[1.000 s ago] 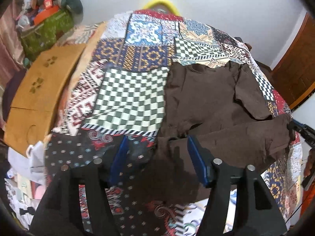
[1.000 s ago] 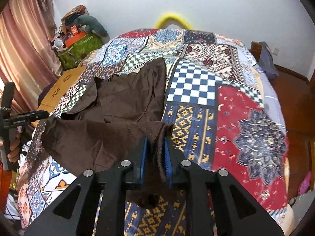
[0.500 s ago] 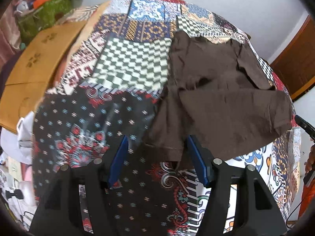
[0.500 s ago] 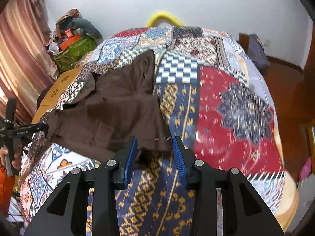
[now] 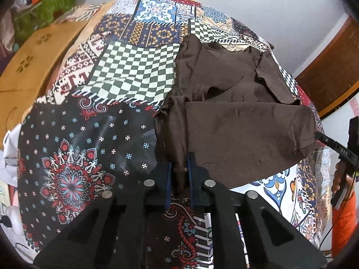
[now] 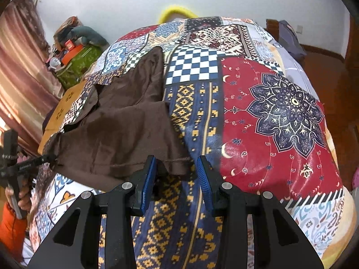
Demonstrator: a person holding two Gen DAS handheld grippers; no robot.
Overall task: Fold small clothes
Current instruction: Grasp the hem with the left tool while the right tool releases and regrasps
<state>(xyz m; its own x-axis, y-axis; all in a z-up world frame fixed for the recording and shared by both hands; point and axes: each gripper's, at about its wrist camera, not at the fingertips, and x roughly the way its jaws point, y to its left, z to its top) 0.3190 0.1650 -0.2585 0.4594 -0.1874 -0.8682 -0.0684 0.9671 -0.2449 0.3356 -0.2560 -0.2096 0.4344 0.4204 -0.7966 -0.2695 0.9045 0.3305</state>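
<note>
No writing can be read clearly; the small white print on the other gripper's black bar is too blurred. The left gripper (image 5: pixel 179 177) has its blue ribbed pads pressed together on a bunched corner of the brown shirt (image 5: pixel 235 121). The right gripper (image 6: pixel 176 179) has its pads wide apart, and the shirt hem (with a stitched seam) lies between them. The shirt is soft, matte and wrinkled, folded over itself near the front edge of the patchwork bedspread (image 6: pixel 280 112). On the right side the bedspread is bare up to its rounded edge.
</note>
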